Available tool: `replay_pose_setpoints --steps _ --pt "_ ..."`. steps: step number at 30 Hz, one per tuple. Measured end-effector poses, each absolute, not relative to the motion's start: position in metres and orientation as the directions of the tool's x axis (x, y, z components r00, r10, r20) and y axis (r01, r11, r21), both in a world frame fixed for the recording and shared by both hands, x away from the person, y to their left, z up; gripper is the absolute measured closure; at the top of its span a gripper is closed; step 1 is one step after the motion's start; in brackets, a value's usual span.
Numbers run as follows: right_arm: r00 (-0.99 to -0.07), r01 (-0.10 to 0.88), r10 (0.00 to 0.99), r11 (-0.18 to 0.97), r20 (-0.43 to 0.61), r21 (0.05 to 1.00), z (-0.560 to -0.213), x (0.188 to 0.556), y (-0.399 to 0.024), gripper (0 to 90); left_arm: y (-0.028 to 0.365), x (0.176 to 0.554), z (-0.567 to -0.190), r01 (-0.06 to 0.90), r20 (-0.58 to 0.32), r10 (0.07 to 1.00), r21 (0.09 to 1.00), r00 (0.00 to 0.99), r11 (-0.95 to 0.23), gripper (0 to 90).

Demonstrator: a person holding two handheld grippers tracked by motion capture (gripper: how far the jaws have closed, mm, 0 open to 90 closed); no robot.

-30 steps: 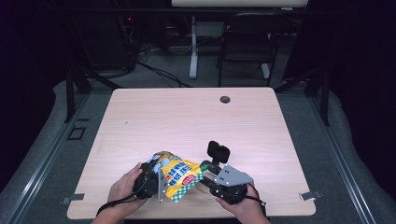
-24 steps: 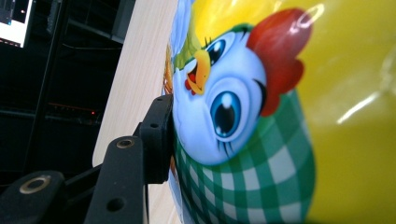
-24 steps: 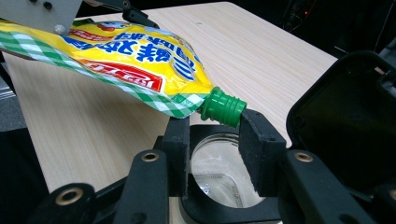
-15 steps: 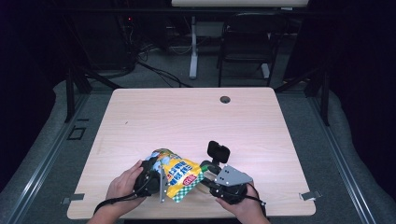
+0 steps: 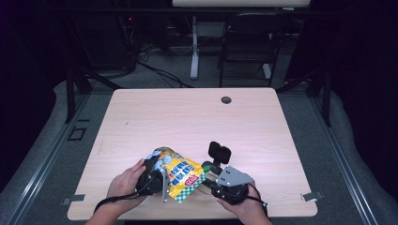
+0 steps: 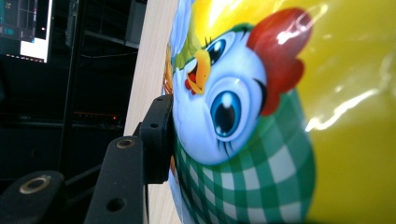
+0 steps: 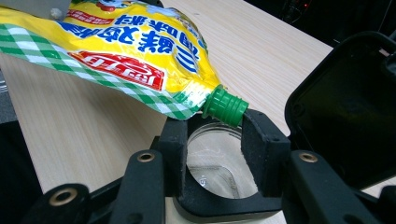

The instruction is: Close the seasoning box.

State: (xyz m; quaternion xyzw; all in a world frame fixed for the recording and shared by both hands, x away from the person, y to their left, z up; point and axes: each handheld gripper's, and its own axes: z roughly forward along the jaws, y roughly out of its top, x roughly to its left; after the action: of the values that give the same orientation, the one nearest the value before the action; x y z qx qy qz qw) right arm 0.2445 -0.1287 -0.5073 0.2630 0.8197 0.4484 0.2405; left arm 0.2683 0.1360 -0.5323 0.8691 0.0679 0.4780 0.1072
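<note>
The left gripper (image 5: 162,180) was clamped on the yellow pouch (image 5: 180,172), tilting its green spout (image 7: 225,107) over the glass jar (image 7: 217,163) that the right gripper (image 7: 215,140) gripped, its jaws just eased wider, near the table's (image 5: 187,117) front edge, presumably for pouring.

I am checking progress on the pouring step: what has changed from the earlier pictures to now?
The right tool has just been opening its jaws around the clear glass jar. The left tool and its yellow spouted plastic pouch stayed tilted over it, as before.
</note>
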Motion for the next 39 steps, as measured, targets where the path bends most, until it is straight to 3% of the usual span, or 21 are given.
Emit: replay_pose_setpoints --steps 39 --pt "-0.755 0.178 0.623 0.496 -0.205 0.850 -0.5113 0.2428 -0.1223 53.2 0.1349 0.2714 -0.5323 0.007 0.823 0.155 0.181 0.547 -0.983 53.7"
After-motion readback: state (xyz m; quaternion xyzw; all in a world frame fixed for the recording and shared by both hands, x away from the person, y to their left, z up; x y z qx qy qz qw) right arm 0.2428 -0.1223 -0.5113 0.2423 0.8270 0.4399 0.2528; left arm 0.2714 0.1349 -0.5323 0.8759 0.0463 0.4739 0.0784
